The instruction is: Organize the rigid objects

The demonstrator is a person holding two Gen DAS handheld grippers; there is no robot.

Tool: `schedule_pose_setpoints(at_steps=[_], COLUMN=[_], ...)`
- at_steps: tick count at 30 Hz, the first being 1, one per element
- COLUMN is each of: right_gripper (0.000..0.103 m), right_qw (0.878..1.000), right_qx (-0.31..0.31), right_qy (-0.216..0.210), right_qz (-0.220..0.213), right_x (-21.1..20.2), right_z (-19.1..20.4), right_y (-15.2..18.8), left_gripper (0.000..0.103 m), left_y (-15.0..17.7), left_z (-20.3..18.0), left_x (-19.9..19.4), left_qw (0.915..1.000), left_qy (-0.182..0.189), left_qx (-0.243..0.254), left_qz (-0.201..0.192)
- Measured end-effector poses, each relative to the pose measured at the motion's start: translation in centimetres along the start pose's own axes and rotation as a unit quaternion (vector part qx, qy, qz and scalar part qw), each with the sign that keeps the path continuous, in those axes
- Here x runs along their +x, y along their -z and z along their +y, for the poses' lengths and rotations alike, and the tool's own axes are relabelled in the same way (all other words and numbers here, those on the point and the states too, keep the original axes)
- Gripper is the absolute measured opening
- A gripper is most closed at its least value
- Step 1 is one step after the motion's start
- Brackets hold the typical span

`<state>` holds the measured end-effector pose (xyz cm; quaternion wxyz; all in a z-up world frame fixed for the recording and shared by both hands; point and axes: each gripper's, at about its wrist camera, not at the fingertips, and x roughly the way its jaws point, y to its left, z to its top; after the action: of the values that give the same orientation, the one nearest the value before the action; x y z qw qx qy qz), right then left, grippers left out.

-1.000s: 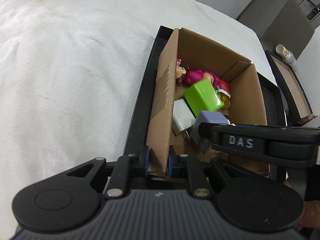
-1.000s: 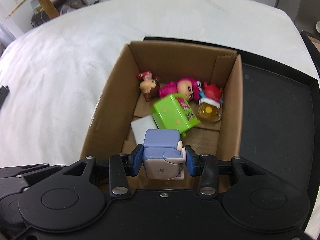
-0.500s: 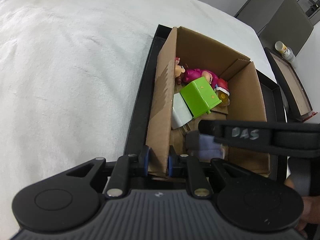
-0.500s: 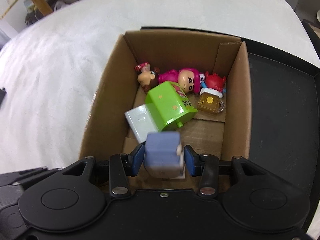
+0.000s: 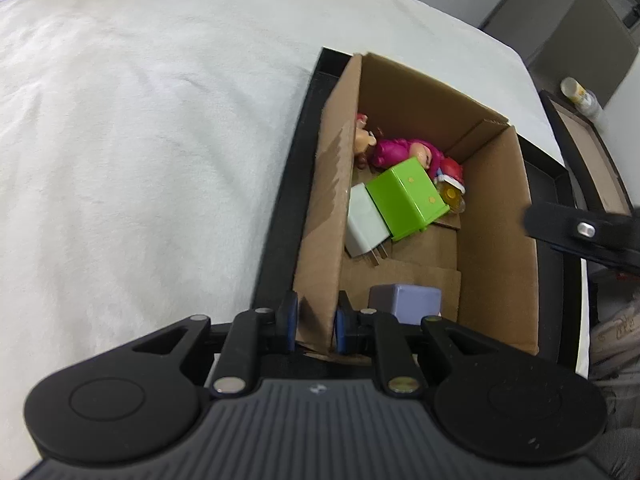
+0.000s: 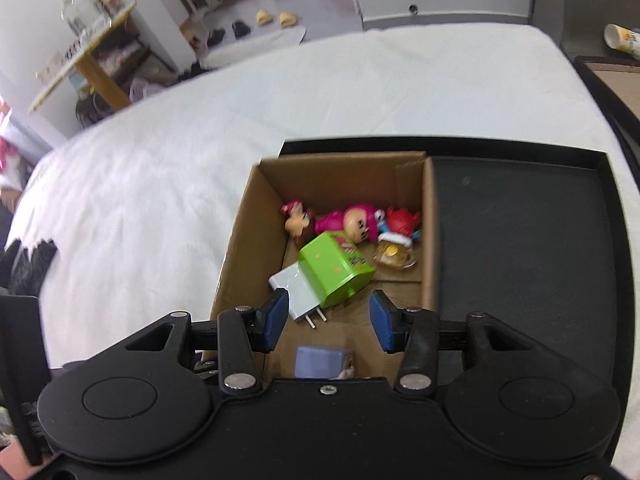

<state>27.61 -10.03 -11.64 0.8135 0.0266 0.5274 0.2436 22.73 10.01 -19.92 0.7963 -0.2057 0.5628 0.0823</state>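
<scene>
The lavender block [image 6: 322, 362] has left the right gripper [image 6: 329, 322], whose fingers now stand apart above the cardboard box [image 6: 427, 240]; the block rests on the box floor at 6 o'clock from the green box [image 6: 334, 274]. Left gripper [image 5: 314, 322] stays clamped on the box's near wall.

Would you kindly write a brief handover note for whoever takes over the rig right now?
Left gripper: shut on the near left wall of the cardboard box, steadying it.
Right gripper: open, empty, above the box's near end.
In the box: lavender block at the near end; white plug adapter and green box mid-floor; three small figures and an amber mug toy along the far wall.
The box sits in a black tray on the white cloth.
Done: lavender block is in.
Left: no loose items visible outside; check out of view.
</scene>
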Motion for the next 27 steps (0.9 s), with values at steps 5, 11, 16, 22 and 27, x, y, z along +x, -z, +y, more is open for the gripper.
schedule_pose_setpoints(at_steps=[5,11,16,22,27], right_gripper=[0.057,0.066,0.07,0.077,0.084], right_qw=[1.0,0.999,0.998,0.997,0.996], right_qx=[0.014,0.026,0.035,0.031,0.02], right_qy=[-0.008,-0.011,-0.018,-0.022,-0.02], right_qz=[-0.024,-0.044,-0.058,-0.074,-0.088], right_x=[-1.6,-3.3,-4.7,-6.7,-8.7], right_z=[-1.6,-3.4,-4.4,-5.2,-5.5], right_y=[0.2,1.2,1.8,2.7,3.0], left_gripper=[0.017,0.021,0.033,0.055,0.061], left_y=[-0.6,-0.8,-0.7,0.1,1.0], left_z=[-0.7,-1.3,-2.0,-3.4,-4.5], left_x=[-1.7,-4.7,-7.2,-10.2,-12.5], left_qw=[0.9998,0.999,0.998,0.9959,0.9931], left_qy=[-0.011,-0.02,-0.02,-0.022,-0.026], left_qx=[0.015,0.024,0.032,0.054,0.07], left_qz=[-0.009,-0.033,-0.05,-0.07,-0.09])
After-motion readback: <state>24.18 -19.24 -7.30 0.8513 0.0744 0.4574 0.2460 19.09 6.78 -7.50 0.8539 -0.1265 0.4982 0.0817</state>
